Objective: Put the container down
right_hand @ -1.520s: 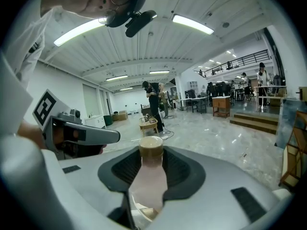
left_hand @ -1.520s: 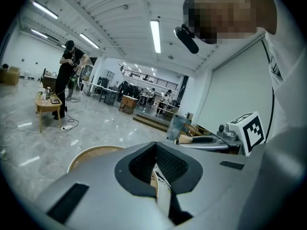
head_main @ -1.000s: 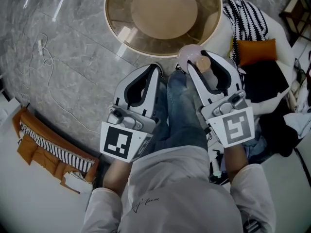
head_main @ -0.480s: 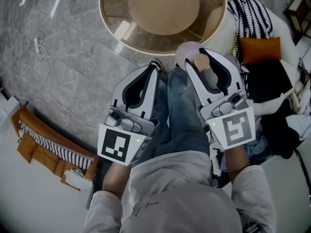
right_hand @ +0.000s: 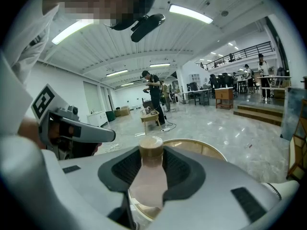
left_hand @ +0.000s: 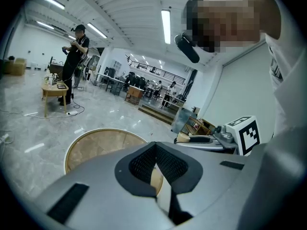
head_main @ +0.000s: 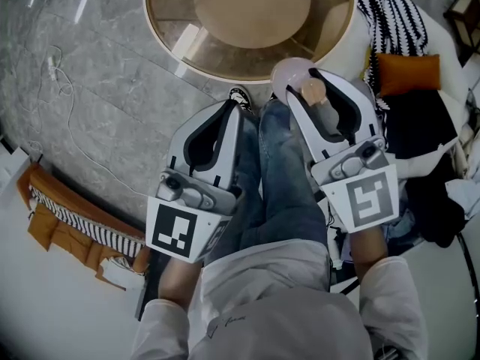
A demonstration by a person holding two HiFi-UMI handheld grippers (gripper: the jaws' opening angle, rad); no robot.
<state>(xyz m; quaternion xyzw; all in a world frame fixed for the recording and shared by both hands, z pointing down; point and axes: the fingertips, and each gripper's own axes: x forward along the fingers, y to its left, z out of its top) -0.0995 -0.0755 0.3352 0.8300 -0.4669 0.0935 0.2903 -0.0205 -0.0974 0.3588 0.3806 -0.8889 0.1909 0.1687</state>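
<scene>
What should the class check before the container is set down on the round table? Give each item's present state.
1. Grip: right gripper is shut on the container, ok.
2. Cap: on, ok.
3. Landing spot: nothing shows on the round table, ok.
4. Position: the container is only at the table's near rim, not over the top, not ok.
5. Left gripper: shut, empty, apart from the container, ok.
6. Container upright: cannot tell.

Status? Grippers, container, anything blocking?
Left hand-held gripper shut, empty. Right hand-held gripper shut on translucent pink container with tan cap, not set down. Round wooden table ahead, top bare.
</scene>
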